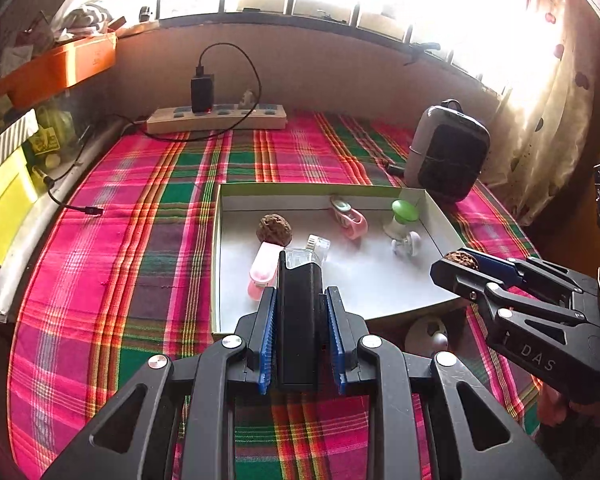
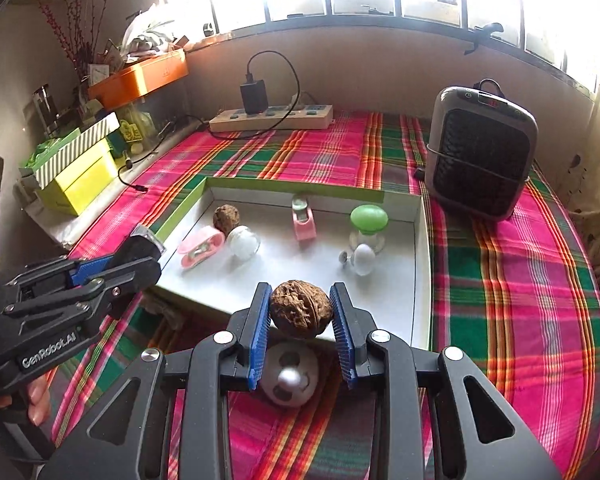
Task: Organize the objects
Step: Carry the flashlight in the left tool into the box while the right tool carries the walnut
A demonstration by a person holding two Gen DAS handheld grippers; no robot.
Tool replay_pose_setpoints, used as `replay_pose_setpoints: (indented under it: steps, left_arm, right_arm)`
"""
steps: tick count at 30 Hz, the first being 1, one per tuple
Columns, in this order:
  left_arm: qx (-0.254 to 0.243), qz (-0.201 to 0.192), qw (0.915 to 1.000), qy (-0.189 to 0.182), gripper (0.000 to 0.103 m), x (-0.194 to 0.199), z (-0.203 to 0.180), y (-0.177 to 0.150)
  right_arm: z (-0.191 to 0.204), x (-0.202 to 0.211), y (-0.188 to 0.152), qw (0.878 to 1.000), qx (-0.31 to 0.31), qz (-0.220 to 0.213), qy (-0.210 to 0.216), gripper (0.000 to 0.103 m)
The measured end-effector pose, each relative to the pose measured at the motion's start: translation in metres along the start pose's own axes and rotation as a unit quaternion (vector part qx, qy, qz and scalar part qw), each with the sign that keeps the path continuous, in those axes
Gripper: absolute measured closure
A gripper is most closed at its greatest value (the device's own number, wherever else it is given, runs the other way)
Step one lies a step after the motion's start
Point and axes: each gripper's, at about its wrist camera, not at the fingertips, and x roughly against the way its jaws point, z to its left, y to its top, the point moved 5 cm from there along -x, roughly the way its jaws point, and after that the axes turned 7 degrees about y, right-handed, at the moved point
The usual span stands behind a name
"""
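Note:
My left gripper (image 1: 302,300) is shut on a black box with a clear cap (image 1: 300,312), held above the near edge of a shallow white tray (image 1: 236,312). My right gripper (image 2: 300,304) is shut on a brown walnut (image 2: 299,307), also over the tray's (image 2: 418,280) near edge. Inside the tray lie a second walnut (image 1: 274,230), two pink clips (image 1: 350,216) (image 1: 262,276), a green-capped roller (image 1: 404,220) and a clear cap (image 2: 244,242). A white round toy (image 2: 290,374) rests on the cloth below the walnut. Each gripper shows in the other's view: the right (image 1: 456,264), the left (image 2: 140,252).
A grey and black heater (image 2: 480,152) stands at the right on the plaid cloth (image 2: 520,280). A power strip with a black charger (image 2: 272,116) lies by the back wall. Yellow and orange boxes (image 2: 80,176) crowd the left shelf. A loose cable end (image 1: 88,210) lies on the cloth.

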Motion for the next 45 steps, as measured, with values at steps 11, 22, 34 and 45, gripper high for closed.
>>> replay_pose_setpoints:
  steps: [11, 22, 34, 45]
  left_arm:
    - [-0.001, 0.012, 0.9999, -0.002, 0.082, -0.023, -0.005, 0.005]
    - [-0.007, 0.016, 0.9999, 0.002, 0.082, -0.037, -0.008, 0.012]
    - [-0.014, 0.023, 0.9996, 0.0, 0.082, -0.05, -0.014, 0.014]
    - [-0.017, 0.034, 0.9993, 0.003, 0.082, -0.061, -0.014, 0.011]
  right_arm:
    - [-0.009, -0.043, 0.031, 0.999, 0.001, 0.024, 0.027, 0.072]
    - [0.0, -0.084, 0.044, 0.996, 0.003, 0.06, 0.064, 0.072]
    - [0.005, -0.101, 0.055, 0.994, 0.005, 0.075, 0.085, 0.072]
    - [0.005, -0.119, 0.054, 0.99, -0.007, 0.094, 0.101, 0.072]
